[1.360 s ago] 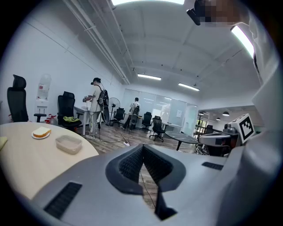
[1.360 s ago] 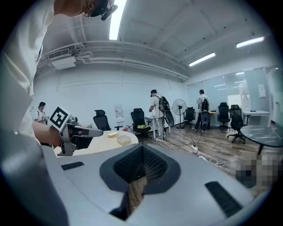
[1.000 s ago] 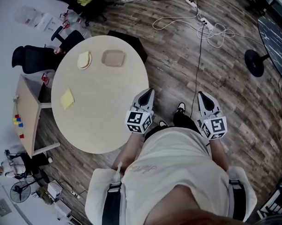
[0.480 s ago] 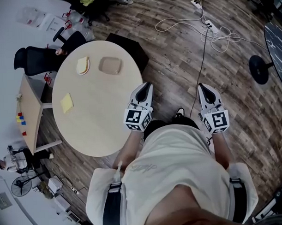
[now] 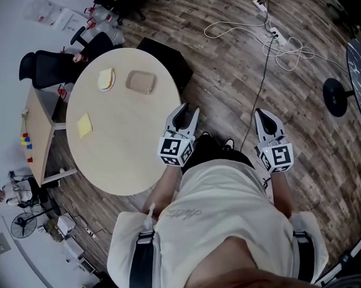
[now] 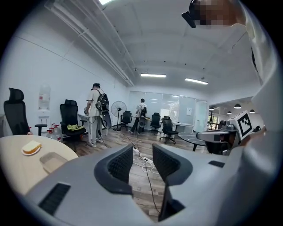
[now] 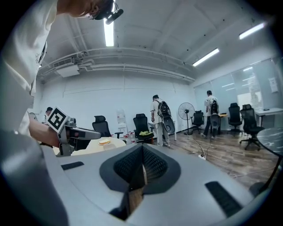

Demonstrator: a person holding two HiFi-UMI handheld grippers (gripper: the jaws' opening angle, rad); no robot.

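A: Left gripper (image 5: 189,110): jaws spread, nothing between them. Right gripper (image 5: 261,114): jaws pressed together, empty too.
B: Nearest thing?
A: Clear container (image 5: 140,82), up and left of the left gripper, on the round table (image 5: 127,148). Sandwich plate (image 5: 106,79) just beside it (yellow pad (image 5: 83,125) well apart).
B: Which of the 2 was closer?
A: Left, at the table's right rim. Right hung over floor. Container's long axis ran roughly left-right in the head view.

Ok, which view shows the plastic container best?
The head view: the container lies whole on the round table, seen from above. The left gripper view shows it edge-on and partly hidden; in the right gripper view I cannot make it out.
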